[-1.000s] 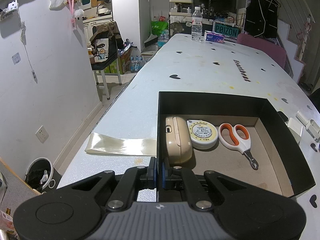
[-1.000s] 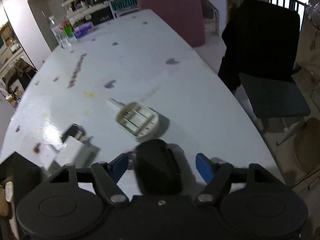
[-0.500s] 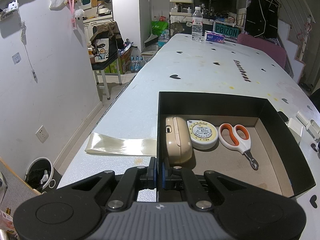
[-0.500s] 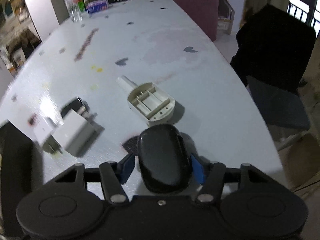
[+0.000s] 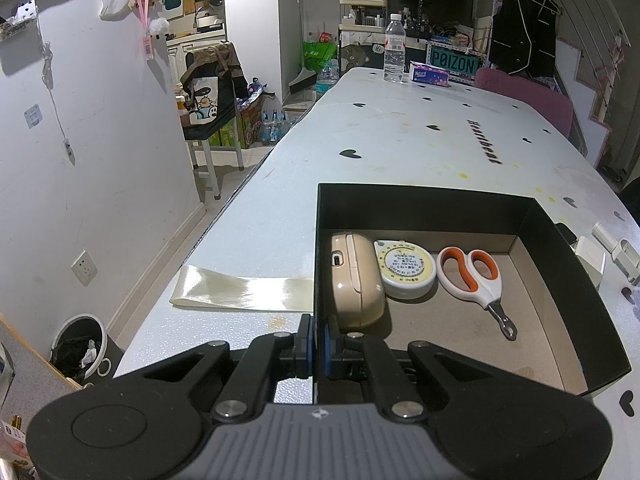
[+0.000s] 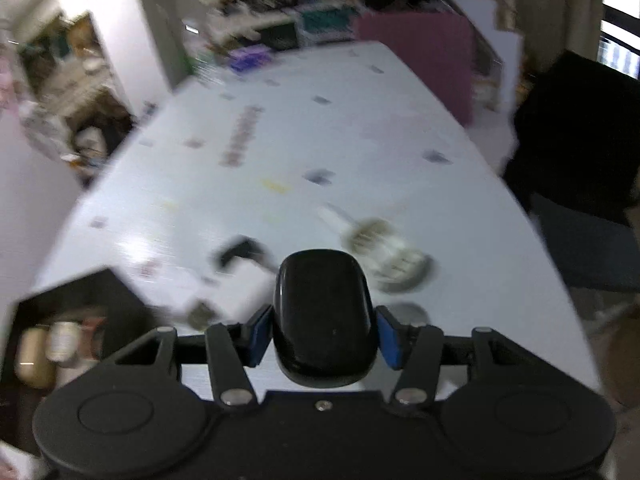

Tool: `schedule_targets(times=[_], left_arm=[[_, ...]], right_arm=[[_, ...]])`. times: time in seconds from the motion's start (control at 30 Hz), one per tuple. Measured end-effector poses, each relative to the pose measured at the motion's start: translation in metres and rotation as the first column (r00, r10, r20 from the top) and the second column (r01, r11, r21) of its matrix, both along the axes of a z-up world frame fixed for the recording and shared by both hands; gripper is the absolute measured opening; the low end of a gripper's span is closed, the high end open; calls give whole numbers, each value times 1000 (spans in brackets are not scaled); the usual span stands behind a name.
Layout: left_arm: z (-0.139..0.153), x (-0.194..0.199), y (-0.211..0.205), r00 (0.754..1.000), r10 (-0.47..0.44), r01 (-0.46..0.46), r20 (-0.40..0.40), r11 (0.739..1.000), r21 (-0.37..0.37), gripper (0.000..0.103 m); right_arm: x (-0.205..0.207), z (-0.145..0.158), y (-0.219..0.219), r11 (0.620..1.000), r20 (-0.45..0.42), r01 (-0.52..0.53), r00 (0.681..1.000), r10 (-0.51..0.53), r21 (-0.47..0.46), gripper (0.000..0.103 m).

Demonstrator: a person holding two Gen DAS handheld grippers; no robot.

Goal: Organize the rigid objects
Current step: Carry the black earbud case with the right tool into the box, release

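My left gripper is shut on the near left wall of a black open box. Inside lie a beige case, a round tape measure and orange-handled clippers. My right gripper is shut on a black computer mouse and holds it above the white table. The box also shows in the right wrist view at lower left, blurred.
A white battery holder, a white adapter and a small black item lie on the table right of the box. A water bottle and tissue pack stand at the far end. A dark chair is at the right.
My right gripper closed on the black mouse, lifted it off the table and swung left toward the box. The left gripper and the box have not moved.
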State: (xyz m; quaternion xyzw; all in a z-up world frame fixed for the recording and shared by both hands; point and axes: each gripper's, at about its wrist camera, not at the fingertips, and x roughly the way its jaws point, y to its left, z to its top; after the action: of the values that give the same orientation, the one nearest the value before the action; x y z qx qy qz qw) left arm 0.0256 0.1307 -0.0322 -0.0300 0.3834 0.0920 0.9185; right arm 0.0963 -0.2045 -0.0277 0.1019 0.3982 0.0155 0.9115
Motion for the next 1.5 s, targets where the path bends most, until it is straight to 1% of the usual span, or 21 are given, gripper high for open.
schedule_targets(times=[0.07,0.13,0.23,0.3,0.37,0.43,0.5,0.6,0.7,0.8,0.83,0.9,0.97,1.03,1.1,1.17,1.2,1.3,1.5], left_arm=[[0,0,0,1000,0,0,0,1000,-1,5],[0,0,0,1000,0,0,0,1000,0,5],[0,0,0,1000,0,0,0,1000,-1,5],[0,0,0,1000,0,0,0,1000,-1,5],[0,0,0,1000,0,0,0,1000,-1,5],[0,0,0,1000,0,0,1,1000,-2,5],[0,0,0,1000,0,0,1,1000,-3,5],[0,0,-1,1000,0,0,1,1000,-3,5],[0,0,-1,1000,0,0,1,1000,-2,5],[0,1,-1,1000,0,0,2,1000,-3,5],[0,1,-1,1000,1,-1,2,1000,-3,5],[0,1,-1,1000,1,-1,2,1000,-1,5],[0,1,-1,1000,0,0,2,1000,-4,5],[0,1,-1,1000,0,0,2,1000,-3,5],[0,0,-1,1000,1,-1,2,1000,-6,5],[1,0,-1,1000,2,-2,2,1000,-7,5],[1,0,-1,1000,2,-2,2,1000,-6,5],[1,0,0,1000,2,-2,2,1000,-8,5],[1,0,0,1000,2,-2,3,1000,-5,5]], right_arm=[[-9,12,16,998,45,-56,997,55,23,55],[-17,23,35,991,85,-130,988,127,41,55],[-22,35,71,959,109,-278,956,271,49,55],[-22,37,97,926,100,-377,923,373,21,55],[-21,34,124,888,71,-458,885,460,-49,55],[-19,26,150,841,27,-526,846,533,-126,55],[-15,16,173,782,-28,-598,797,603,-175,55],[-11,3,197,701,-96,-686,725,682,-195,55],[1,-13,215,650,-158,-735,677,719,-192,55],[12,-24,220,635,-187,-755,656,732,-164,55],[15,-26,218,642,-197,-752,659,726,-147,55],[13,-24,209,668,-188,-732,680,709,-130,57],[6,-17,201,654,-160,-747,664,730,-119,58],[-3,-10,196,658,-147,-744,668,729,-116,56],[-12,-6,192,651,-156,-750,662,733,-121,53],[-17,-3,189,655,-155,-745,667,729,-129,48],[-18,-2,188,660,-150,-741,672,726,-125,47],[-17,-2,188,660,-144,-738,675,724,-138,47],[-9,-6,199,647,-125,-758,652,748,-83,47]])
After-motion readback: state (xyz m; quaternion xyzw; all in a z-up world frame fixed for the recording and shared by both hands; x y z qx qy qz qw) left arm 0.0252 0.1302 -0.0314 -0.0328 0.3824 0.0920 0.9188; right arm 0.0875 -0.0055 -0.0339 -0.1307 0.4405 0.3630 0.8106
